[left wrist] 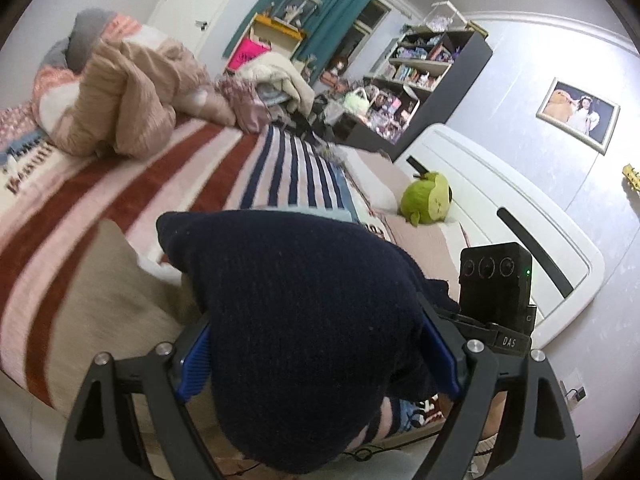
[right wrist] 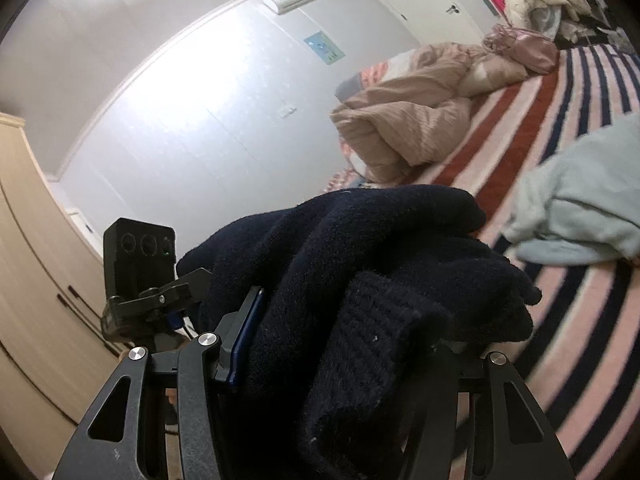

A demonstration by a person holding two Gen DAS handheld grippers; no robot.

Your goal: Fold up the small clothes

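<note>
1. The left gripper [left wrist: 320, 356] clamps its blue pads [left wrist: 196, 364] on a navy knit garment [left wrist: 296, 320].
2. The right gripper [right wrist: 352, 356] grips the same knit [right wrist: 360, 288], raised above the striped bedspread [left wrist: 168, 168].
3. Beyond: a tan quilt [left wrist: 128, 96], pale blue cloth [right wrist: 584, 204], green plush [left wrist: 426, 198], bookshelf [left wrist: 424, 68].

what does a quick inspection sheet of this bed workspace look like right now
surface: bed with red, pink and navy striped blanket.
job's things: dark navy knitted garment, bunched and lifted off the bed, held between both claws; pale blue garment lying on the blanket.
clutter: crumpled beige quilt; green plush toy; pile of clothes.
grippers: left claw shut on the navy knit; right claw shut on it too.
cables: dark cord on the floor.
surroundings: white headboard, crowded shelf, teal curtain, framed photo.
</note>
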